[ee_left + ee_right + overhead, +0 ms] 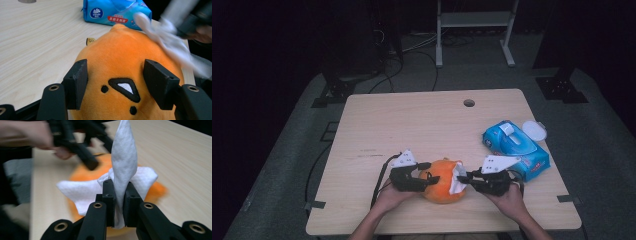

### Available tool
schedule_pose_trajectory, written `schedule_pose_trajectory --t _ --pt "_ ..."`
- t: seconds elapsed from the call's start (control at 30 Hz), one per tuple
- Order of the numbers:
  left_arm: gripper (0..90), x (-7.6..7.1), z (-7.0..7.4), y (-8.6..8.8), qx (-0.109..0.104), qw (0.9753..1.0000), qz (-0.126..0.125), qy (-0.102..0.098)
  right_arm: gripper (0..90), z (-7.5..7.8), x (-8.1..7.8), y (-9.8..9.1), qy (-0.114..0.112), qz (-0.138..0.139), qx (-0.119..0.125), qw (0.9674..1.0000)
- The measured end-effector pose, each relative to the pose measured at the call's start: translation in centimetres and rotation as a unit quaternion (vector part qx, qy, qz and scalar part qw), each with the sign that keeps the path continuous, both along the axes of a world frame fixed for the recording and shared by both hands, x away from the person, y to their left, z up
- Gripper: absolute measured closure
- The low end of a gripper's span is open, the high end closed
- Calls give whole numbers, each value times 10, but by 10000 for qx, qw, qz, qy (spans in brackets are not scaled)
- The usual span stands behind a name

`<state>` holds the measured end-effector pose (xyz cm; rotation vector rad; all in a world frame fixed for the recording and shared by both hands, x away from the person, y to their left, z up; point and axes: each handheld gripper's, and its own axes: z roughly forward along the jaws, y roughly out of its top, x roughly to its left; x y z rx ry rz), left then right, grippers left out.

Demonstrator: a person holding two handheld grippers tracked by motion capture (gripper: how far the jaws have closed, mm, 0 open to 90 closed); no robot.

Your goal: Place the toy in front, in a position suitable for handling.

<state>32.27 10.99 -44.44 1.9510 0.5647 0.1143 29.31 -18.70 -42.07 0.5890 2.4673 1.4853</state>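
Observation:
An orange plush toy point(443, 182) with a black stitched face lies near the table's front edge. My left gripper point(428, 175) holds it from the left: in the left gripper view the toy point(125, 57) bulges between the two jaws of this gripper point(115, 82), whose pads press into its sides. My right gripper point(464, 179) comes in from the right, shut on a white wipe point(458, 180). In the right gripper view the wipe point(123, 157) stands up from the closed jaws of that gripper point(119, 192) and spreads over the toy point(85, 173).
A blue pack of wet wipes point(516, 149) lies to the right of the toy, with a round white lid point(533, 131) beside it. The wooden table point(412, 125) has a cable hole point(469, 103) near its far edge. Stands and cables sit on the floor beyond.

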Motion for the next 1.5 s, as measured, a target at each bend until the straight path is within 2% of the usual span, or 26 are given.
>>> schedule_pose_trajectory --t 0.07,0.17,0.23,0.37,0.43,0.5,0.6,0.7,0.8,0.87,0.97,1.03,1.1,1.17,1.23,1.33,1.43,1.5 --pt "375 -1 -1 3 -7 10000 -5 31 813 -2 6 -5 81 -178 -8 9998" --pt "373 -2 -1 1 -21 10000 -1 42 812 -7 6 -8 208 -162 30 9996" --pt "372 -4 -1 1 -1 10000 -23 8 811 -7 1 -7 225 -63 24 9997" --pt "371 -5 -2 0 -33 10000 14 21 809 -8 -8 -6 382 343 166 9985" --pt "371 -5 -3 -1 -51 10000 34 24 809 -7 -11 -1 303 417 89 9986" --pt "373 -5 -3 -1 -62 10000 44 43 810 -4 -7 -1 314 318 116 9989" --pt "381 -8 -3 -4 -28 10000 -65 -14 806 -1 4 0 256 -140 266 9992" --pt "380 -9 -2 -5 -26 10000 -88 -28 806 -3 11 2 380 -158 245 9989" --pt "342 -7 2 -2 -200 9993 -271 135 810 -7 7 3 358 -34 132 9993" --pt "269 -7 7 0 -329 9988 -304 186 811 -8 1 3 259 109 12 9996" --pt "181 -6 10 -2 -235 9994 -141 234 812 -10 -7 2 189 380 -98 9990" --pt "171 -2 5 -4 -209 9989 -151 397 812 -10 -12 2 163 598 -123 9980" --pt "195 0 1 -7 -220 9980 -194 563 812 -10 -15 3 110 630 -188 9978" --pt "250 -1 0 -7 -160 9986 -193 472 813 -8 -12 0 163 588 -197 9979" --pt "277 -3 0 -7 -116 9988 -182 438 814 -4 -6 -4 235 425 -37 9988" --pt "290 -7 1 -7 -88 9990 -226 369 813 4 -1 -6 113 29 177 9998" --pt "283 -9 2 -7 -66 9990 -237 368 812 1 2 -1 144 -5 68 9999" --pt "261 -9 5 -5 -32 9987 -333 395 811 -3 1 2 204 100 46 9997"
